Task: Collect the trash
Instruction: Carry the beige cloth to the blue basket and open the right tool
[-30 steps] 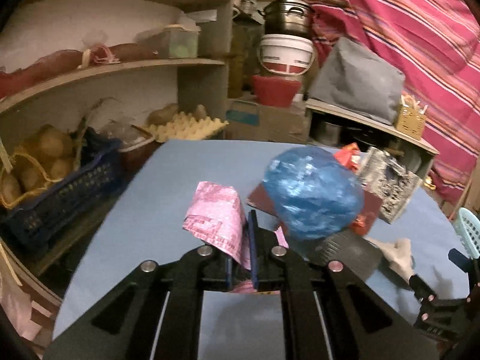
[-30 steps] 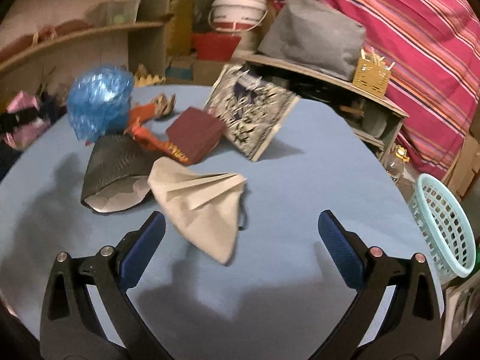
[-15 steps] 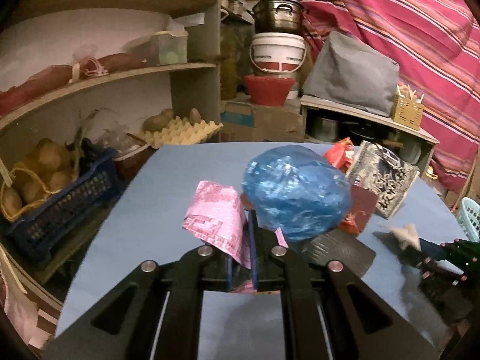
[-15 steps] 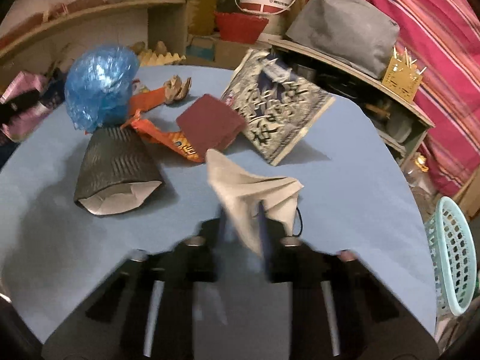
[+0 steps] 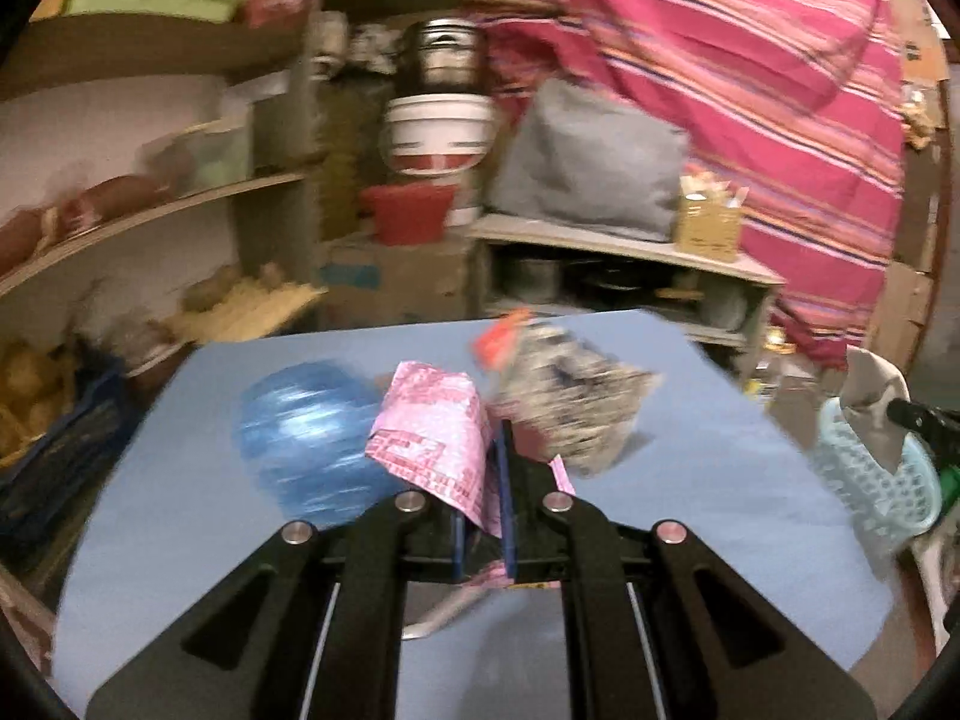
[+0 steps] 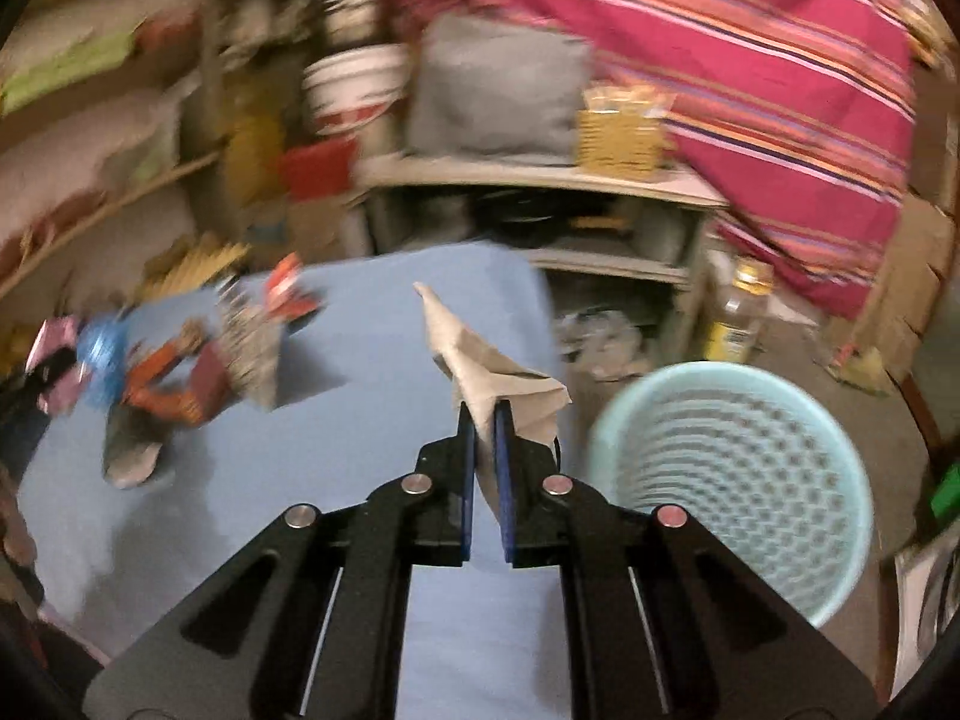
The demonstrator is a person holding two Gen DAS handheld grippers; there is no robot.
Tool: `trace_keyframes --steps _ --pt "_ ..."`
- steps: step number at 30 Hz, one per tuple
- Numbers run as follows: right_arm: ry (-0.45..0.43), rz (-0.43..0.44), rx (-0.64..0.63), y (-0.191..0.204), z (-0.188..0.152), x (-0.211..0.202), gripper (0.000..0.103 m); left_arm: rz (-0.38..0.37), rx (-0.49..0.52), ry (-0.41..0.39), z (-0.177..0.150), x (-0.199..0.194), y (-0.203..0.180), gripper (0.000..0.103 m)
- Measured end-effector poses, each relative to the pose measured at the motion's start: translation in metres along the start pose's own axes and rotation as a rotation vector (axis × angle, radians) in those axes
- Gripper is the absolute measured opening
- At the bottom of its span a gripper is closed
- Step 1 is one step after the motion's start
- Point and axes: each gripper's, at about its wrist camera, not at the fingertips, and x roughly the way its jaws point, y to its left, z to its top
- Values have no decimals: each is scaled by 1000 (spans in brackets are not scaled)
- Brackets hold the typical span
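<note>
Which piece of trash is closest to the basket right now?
The beige paper held in the right gripper, lifted beside the mint basket; the other pieces sit further left.

pink printed plastic wrapper (image 5: 429,429): 1 | crumpled blue plastic bag (image 5: 309,435): 1 | beige folded paper bag (image 6: 489,369): 1 | black-and-white patterned paper bag (image 5: 567,387): 1 | pale-teal perforated plastic basket (image 6: 729,483): 1 | orange foil wrapper (image 6: 165,381): 1

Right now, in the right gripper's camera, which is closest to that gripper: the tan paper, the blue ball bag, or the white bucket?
1. tan paper, pinched in the right gripper
2. blue ball bag, far left on the table
3. white bucket, back by the shelves
</note>
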Motion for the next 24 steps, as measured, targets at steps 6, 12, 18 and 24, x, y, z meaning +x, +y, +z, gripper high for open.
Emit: trace_keyframes --steps 6,12,18,24 --pt "17 -75 89 -100 6 -8 8 -121 55 -7 20 14 -87 9" --pt "86 -110 153 -157 -26 7 8 -225 104 3 21 40 -178 9" --pt "114 -105 202 -177 -39 20 11 -310 105 53 11 71 -249 9" --pt "98 -107 223 -191 -46 24 48 -338 140 79 3 84 -292 9"
